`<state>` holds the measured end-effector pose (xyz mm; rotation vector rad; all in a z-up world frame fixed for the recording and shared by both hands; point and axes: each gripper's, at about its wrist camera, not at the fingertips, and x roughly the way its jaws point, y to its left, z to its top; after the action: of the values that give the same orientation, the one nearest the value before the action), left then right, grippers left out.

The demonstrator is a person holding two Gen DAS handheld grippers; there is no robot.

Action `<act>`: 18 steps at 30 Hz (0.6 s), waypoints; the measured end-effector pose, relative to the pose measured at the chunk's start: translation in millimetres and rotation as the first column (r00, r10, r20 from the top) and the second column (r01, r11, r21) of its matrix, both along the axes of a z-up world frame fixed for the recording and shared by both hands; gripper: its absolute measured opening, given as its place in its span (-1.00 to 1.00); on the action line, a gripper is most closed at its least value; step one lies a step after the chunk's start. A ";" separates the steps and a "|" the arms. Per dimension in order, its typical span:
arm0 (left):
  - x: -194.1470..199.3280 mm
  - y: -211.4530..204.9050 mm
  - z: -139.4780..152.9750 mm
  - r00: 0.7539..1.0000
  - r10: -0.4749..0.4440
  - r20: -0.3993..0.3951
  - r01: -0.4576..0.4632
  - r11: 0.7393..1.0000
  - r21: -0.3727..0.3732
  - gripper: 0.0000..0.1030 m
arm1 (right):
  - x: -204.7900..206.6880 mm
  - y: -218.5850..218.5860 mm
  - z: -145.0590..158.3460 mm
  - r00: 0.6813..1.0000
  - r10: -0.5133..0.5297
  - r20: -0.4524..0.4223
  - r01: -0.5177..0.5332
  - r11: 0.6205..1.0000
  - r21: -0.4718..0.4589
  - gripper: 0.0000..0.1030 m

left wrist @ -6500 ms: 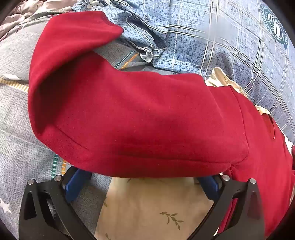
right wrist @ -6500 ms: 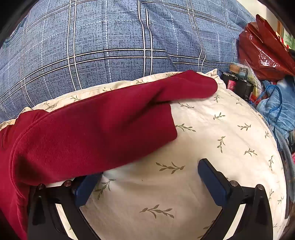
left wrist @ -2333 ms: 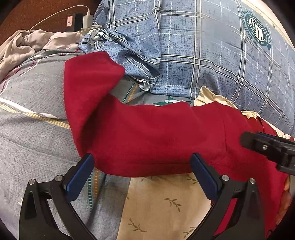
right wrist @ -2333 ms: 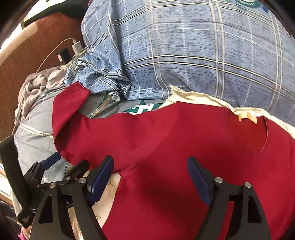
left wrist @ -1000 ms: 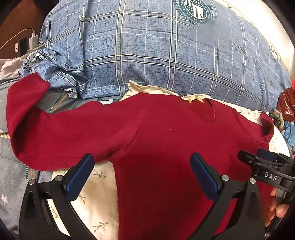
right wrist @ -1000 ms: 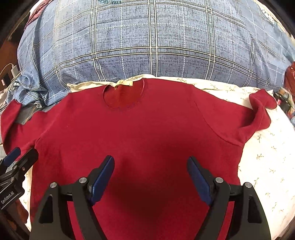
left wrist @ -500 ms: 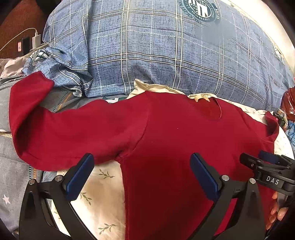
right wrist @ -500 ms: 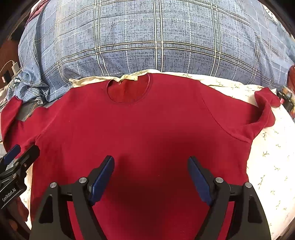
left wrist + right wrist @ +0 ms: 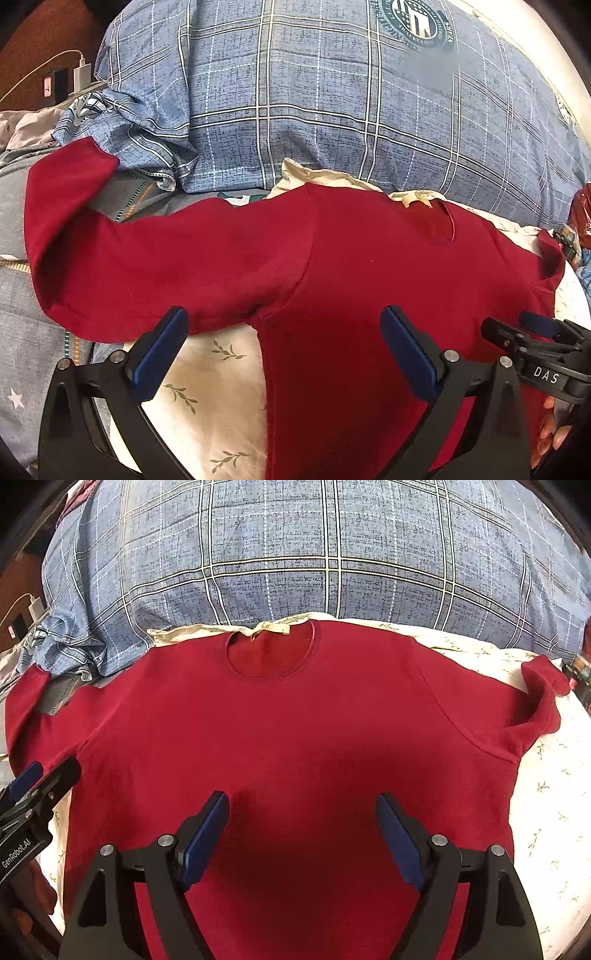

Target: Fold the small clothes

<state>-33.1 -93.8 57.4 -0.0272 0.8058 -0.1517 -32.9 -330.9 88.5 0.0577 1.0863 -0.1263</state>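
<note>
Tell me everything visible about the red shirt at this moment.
The red shirt is a long-sleeved top of soft, fleece-like fabric with a round neckline and a pale label inside the collar. It lies spread flat, neck away from the cameras, on a cream leaf-print pillow, in front of a blue plaid pillow. One sleeve stretches off onto grey bedding, its cuff turned up; the other sleeve's end is folded back. Both tongs hover open above it, gripping nothing.

both wrist views look down close, sharing red sweater (image 9: 369, 280).
</note>
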 end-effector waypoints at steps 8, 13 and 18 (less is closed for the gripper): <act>0.7 3.9 0.4 1.000 0.012 0.001 -0.012 1.000 -0.002 1.00 | 1.6 1.5 0.2 1.000 0.011 -0.005 -0.011 1.000 -0.001 0.61; -0.1 18.2 11.9 0.997 0.070 0.035 -0.071 0.997 0.034 1.00 | 2.3 2.1 -0.8 1.000 0.020 -0.010 -0.020 1.000 0.006 0.61; 7.5 59.8 35.4 0.946 0.273 0.172 -0.302 0.937 0.173 1.00 | 5.7 2.9 -0.5 0.999 0.037 -0.016 -0.037 0.999 0.019 0.61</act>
<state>-25.6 -34.1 92.7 0.0526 0.6589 0.2036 -27.2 -328.0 88.0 0.0535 1.1043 -0.0831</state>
